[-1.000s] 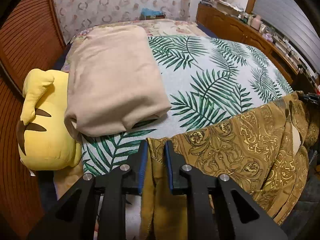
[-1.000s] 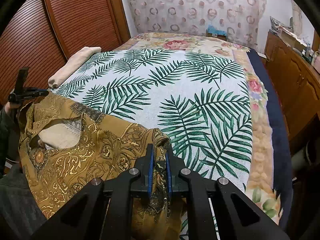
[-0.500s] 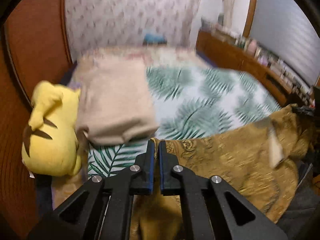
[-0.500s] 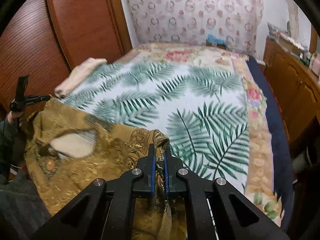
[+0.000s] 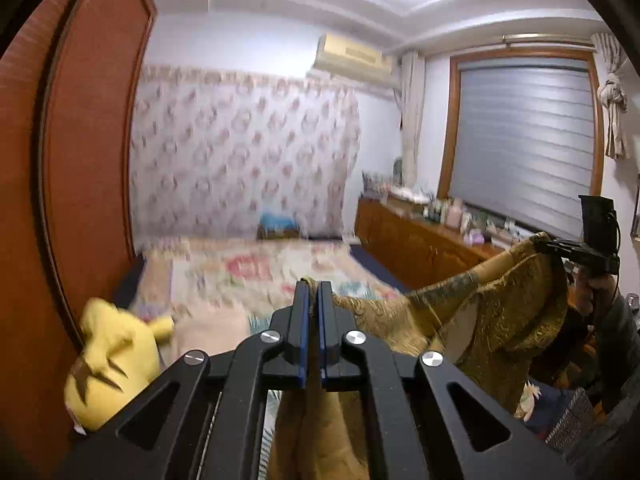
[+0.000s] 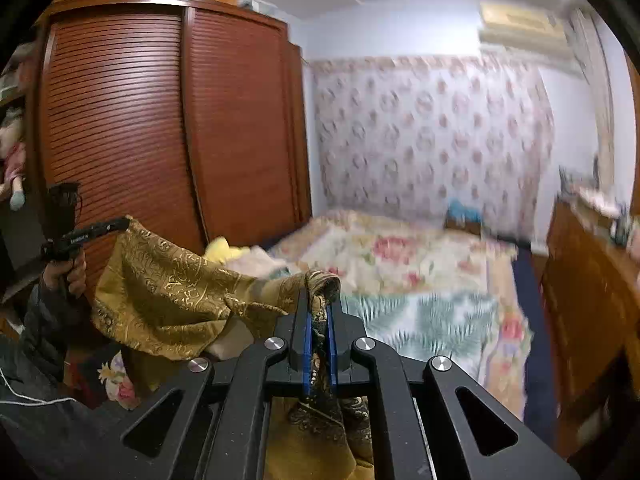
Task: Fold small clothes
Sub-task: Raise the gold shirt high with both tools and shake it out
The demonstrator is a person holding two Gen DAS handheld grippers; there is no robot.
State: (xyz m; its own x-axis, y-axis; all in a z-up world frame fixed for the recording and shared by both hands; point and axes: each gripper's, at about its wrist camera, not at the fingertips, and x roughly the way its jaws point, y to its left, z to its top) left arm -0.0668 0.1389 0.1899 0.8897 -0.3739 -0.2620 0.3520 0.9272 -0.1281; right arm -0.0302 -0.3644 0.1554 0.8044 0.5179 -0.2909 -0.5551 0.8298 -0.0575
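Garment point(image 5: 500, 320), gold brocade, hangs in air betw. both grippers, lower centre to right in left view, lower left to centre in right view; pale lining shows at a fold. Left gripper point(image 5: 313, 286) clamped tight on one edge, cloth draping below its fingers. Right gripper point(image 6: 319, 296) pinched on a bunched corner, cloth betw. the blue pads. Yellow plush point(image 5: 108, 360) lower left, beside a beige blanket point(image 5: 208, 332), both blurred. Bed point(image 6: 420, 280) under & beyond garment: floral cover w/ palm-print part nearer. Louvred wardrobe point(image 6: 140, 120) at left, patterned curtain point(image 6: 432, 128) behind bed, AC unit point(image 5: 352, 60) upper centre, shuttered window point(image 5: 524, 140) at right, cluttered sideboard point(image 5: 420, 244) below it. Hand point(image 5: 596, 296) grips right gripper's handle at right edge; other hand point(image 6: 68, 272) holds the left one at left edge. Both grippers point abt level.
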